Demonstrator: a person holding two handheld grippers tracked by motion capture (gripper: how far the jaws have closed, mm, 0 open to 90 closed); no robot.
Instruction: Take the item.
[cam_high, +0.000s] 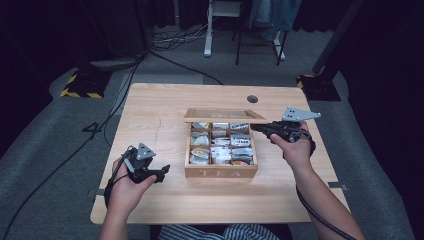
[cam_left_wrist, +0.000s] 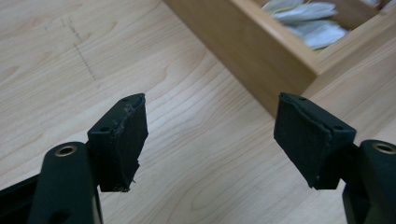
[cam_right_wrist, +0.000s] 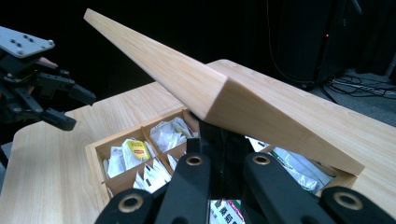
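Note:
A wooden tea box (cam_high: 220, 173) marked TEA stands mid-table, its compartments holding several tea bags (cam_high: 220, 145). Its lid (cam_high: 225, 115) is raised and hangs tilted over the back of the box. My right gripper (cam_high: 258, 128) is at the lid's right front corner. In the right gripper view its jaws stand close together under the lid (cam_right_wrist: 187, 79), tips hidden, with tea bags (cam_right_wrist: 133, 151) below. My left gripper (cam_high: 163, 172) hovers open over bare table, left of the box's front corner (cam_left_wrist: 252, 51). Nothing is between its pads (cam_left_wrist: 126, 140).
The light wood table (cam_high: 160, 110) has a cable hole (cam_high: 252, 98) behind the box. Beyond it on the grey floor are cables (cam_high: 175, 37), two yellow-and-black stand bases (cam_high: 82, 85) and chair legs. Open table lies left of and in front of the box.

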